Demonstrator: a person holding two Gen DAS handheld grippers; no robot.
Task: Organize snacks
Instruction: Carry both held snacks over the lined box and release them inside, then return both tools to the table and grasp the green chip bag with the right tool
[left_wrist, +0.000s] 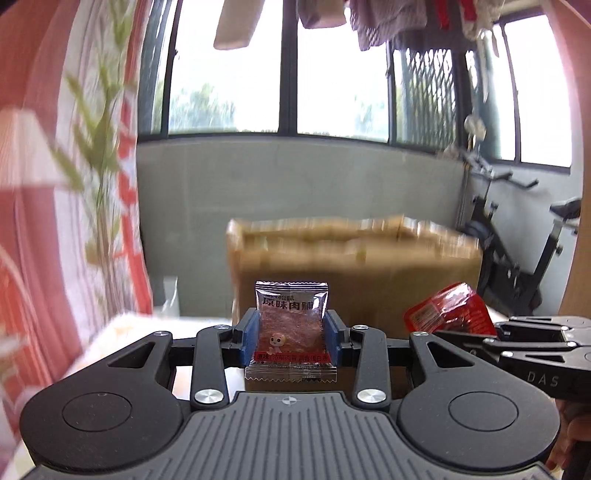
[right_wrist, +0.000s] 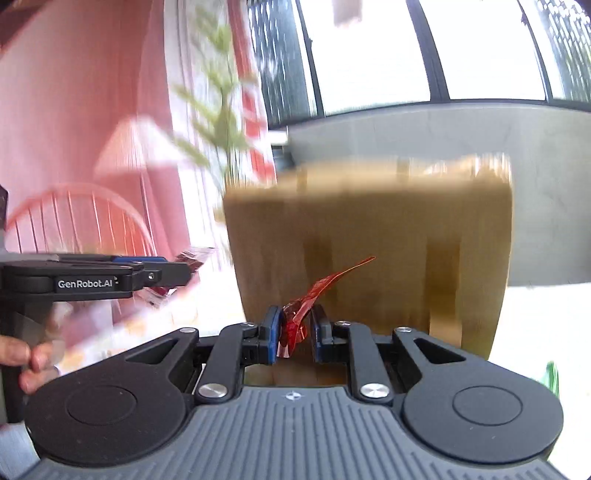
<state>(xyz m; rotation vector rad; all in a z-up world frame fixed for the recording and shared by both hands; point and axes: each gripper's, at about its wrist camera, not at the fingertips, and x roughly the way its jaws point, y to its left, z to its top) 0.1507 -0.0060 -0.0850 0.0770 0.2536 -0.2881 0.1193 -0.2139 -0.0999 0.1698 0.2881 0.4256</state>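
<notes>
My left gripper (left_wrist: 291, 332) is shut on a clear jerky packet (left_wrist: 291, 325) with a dark label on top and a red strip at the bottom, held upright between the blue pads. To its right in the left wrist view, my right gripper (left_wrist: 491, 332) holds a red packet (left_wrist: 448, 314). In the right wrist view, my right gripper (right_wrist: 295, 328) is shut on the thin edge of that red packet (right_wrist: 317, 290), which sticks up and to the right. The left gripper (right_wrist: 184, 271) shows at the left there, with its packet (right_wrist: 192, 256) in its pads. Both are lifted in front of a cardboard box (left_wrist: 354, 266).
The brown cardboard box (right_wrist: 369, 240) stands just ahead, blurred. A pink curtain (left_wrist: 22, 240), a lamp and a green plant (right_wrist: 221, 129) are on the left. An exercise bike (left_wrist: 517, 240) stands at the right under the windows. A hand (right_wrist: 29, 362) grips the left tool's handle.
</notes>
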